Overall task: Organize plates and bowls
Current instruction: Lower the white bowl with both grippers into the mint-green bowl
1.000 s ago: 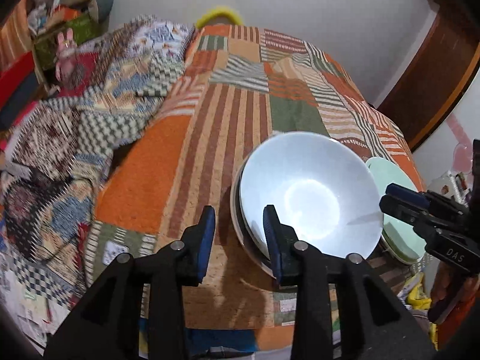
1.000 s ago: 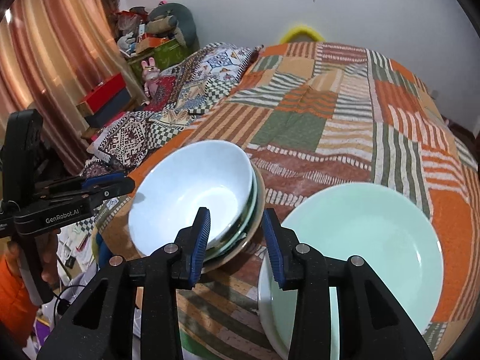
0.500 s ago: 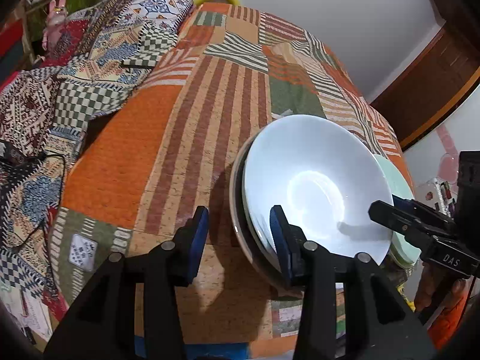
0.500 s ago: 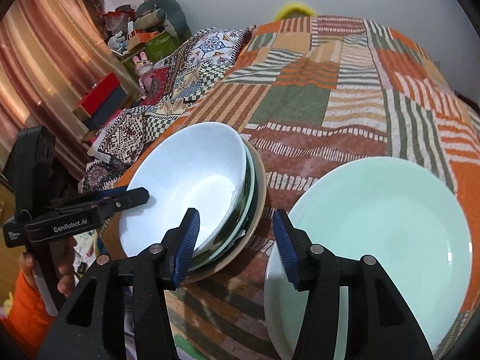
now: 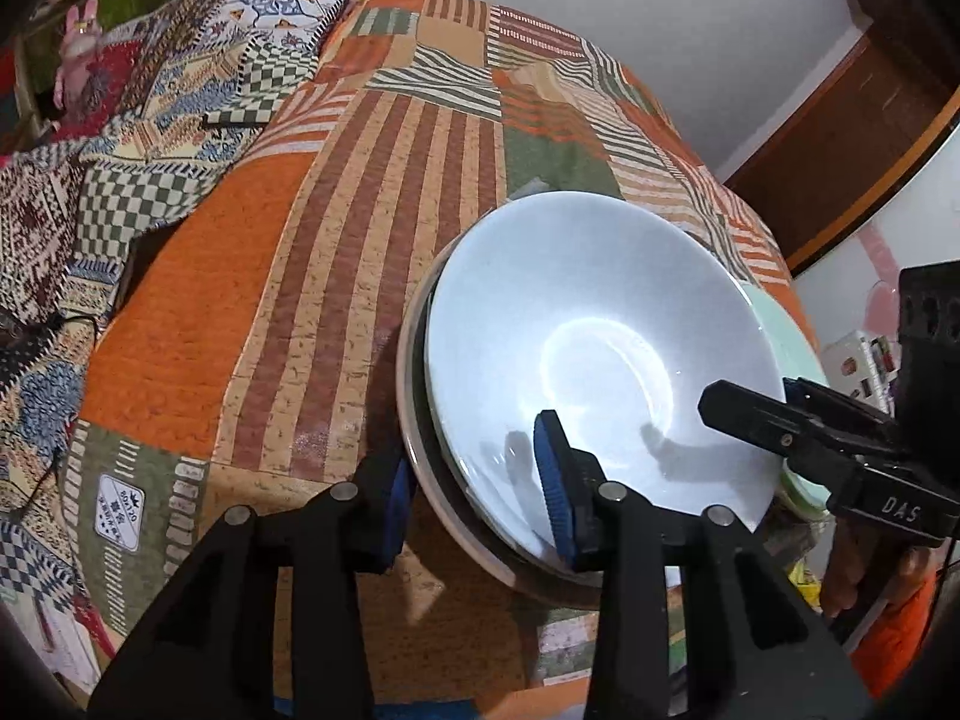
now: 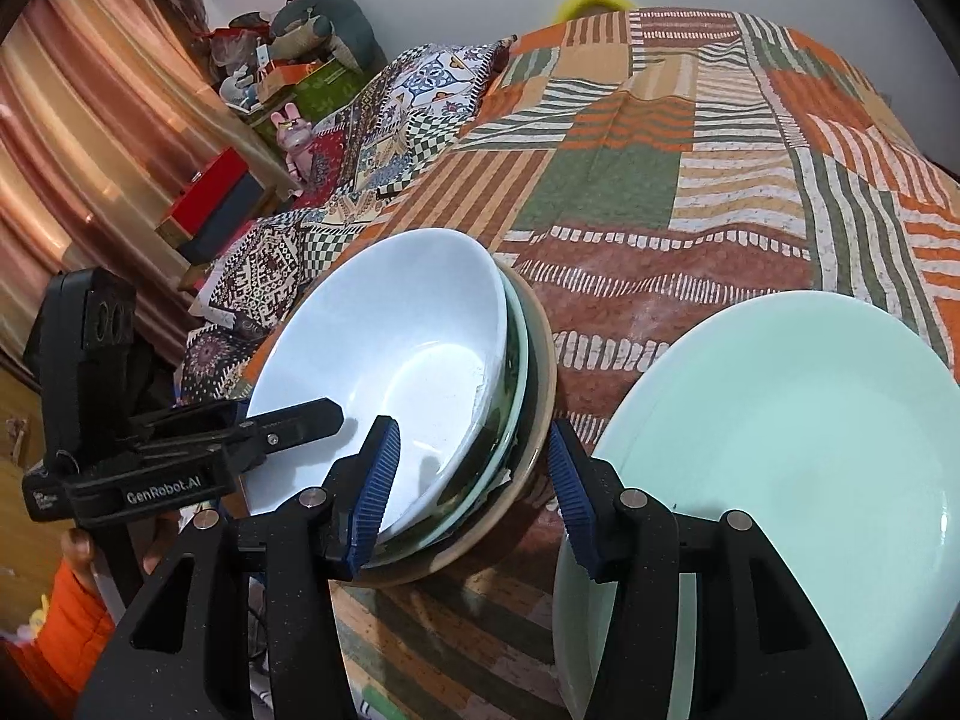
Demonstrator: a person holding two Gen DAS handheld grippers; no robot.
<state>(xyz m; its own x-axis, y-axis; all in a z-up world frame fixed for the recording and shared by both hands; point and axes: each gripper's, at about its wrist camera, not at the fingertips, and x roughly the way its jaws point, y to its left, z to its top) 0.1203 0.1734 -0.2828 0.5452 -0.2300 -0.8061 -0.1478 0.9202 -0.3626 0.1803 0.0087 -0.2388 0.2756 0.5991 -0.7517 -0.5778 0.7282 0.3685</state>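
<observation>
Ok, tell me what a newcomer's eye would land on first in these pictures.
First, the white bowl, topmost in a nested stack of bowls near the front edge of the bed, with both grippers straddling its rim: the left gripper at the near-left side, the right gripper at the near-right side. Next, the mint-green plate lying just right of the stack. Under it all, the loud orange and green patchwork bedspread.

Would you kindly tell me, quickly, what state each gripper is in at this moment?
Left gripper: open, fingers straddling the near rim of the stacked white ceramic bowl, not clamped.
Right gripper: open, straddling the stack's opposite rim, holding nothing.
</observation>
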